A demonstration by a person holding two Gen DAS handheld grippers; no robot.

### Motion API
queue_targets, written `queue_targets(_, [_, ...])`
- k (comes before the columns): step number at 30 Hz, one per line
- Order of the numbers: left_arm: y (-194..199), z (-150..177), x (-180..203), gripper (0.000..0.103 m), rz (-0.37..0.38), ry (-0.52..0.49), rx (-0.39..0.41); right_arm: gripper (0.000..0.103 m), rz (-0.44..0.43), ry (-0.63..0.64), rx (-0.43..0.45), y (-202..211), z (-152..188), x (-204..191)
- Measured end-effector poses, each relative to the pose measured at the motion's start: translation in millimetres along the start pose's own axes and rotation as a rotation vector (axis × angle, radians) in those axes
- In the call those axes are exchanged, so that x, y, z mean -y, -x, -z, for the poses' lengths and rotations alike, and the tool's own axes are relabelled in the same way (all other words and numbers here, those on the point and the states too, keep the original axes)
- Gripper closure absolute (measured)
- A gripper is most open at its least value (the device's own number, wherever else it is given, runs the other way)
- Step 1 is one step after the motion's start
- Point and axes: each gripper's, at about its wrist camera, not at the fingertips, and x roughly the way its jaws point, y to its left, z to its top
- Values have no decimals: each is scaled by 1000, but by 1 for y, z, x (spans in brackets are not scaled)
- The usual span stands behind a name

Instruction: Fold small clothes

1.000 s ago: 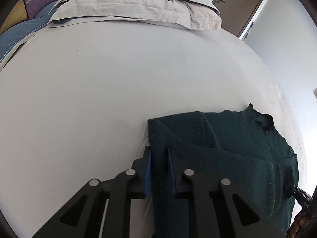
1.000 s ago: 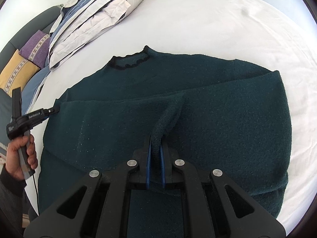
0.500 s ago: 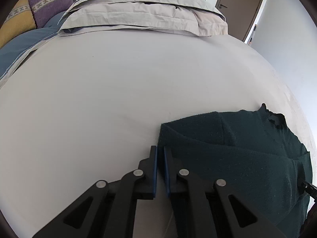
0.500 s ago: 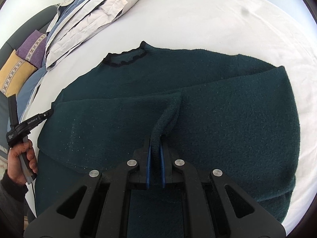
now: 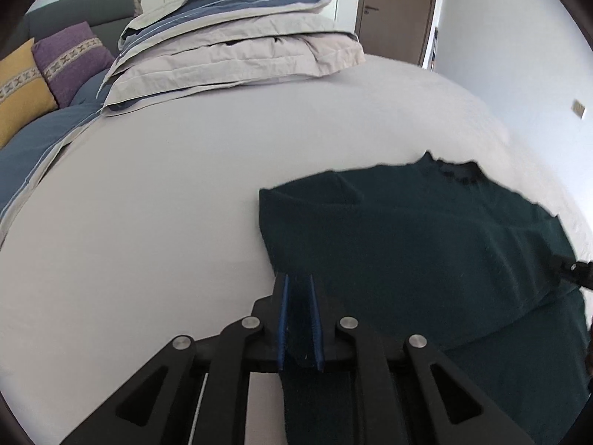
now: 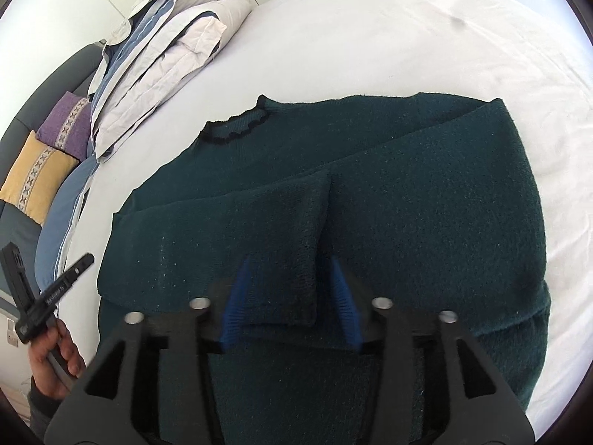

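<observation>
A dark green knit sweater (image 6: pixel 407 200) lies on the white bed (image 6: pixel 407 37), collar away from me, both sleeves folded across the body. It also shows in the left wrist view (image 5: pixel 426 230). My right gripper (image 6: pixel 291 278) is open, its blue pads either side of the folded sleeve cuff (image 6: pixel 292 259), which lies flat on the sweater. My left gripper (image 5: pixel 298 289) is slightly parted at the sweater's left edge, with green fabric between its blue pads. The left gripper also shows in the right wrist view (image 6: pixel 79 265), held by a hand.
Folded grey and blue bedding (image 5: pixel 237 37) is stacked at the head of the bed. Purple (image 5: pixel 70 59) and yellow (image 5: pixel 18 96) cushions lie at the far left on a blue cover. A brown door (image 5: pixel 396 7) stands behind. The right gripper's tip (image 5: pixel 570 270) shows at the sweater's right side.
My right gripper has opened and let the sleeve cuff drop flat on the sweater. My left gripper has tilted up and its jaws have parted a little around the sweater's edge.
</observation>
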Motion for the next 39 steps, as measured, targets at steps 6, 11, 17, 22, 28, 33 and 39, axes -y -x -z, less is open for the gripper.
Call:
queue_targets(6, [-21,18,-1,73,-88,-61,-28,73,120,109,-25,-7,3,-1])
queue_targets(11, [-26,18,-5,71,-111,-53,-33,76,165,110,-15,-2,6,4])
queue_targets(17, [-29,19,-6,70,-118,-39,-34,76,154,91,-4,-2,10,11])
queue_targets(22, [-26,16,-8,67,-101,-34,-32,76,116,96,14,-1,8,19])
queue_targets(28, [35,37,-19,54,-8,25,-23,55,59,-9,143,67,28,33])
queue_targets(33, [92,94,-25,32,110,75,-52,46,-37,-33,191,133,80,48])
queue_targets(39, [123,180,-39,30,224,181,-194,46,-125,-47,121,182,162,71])
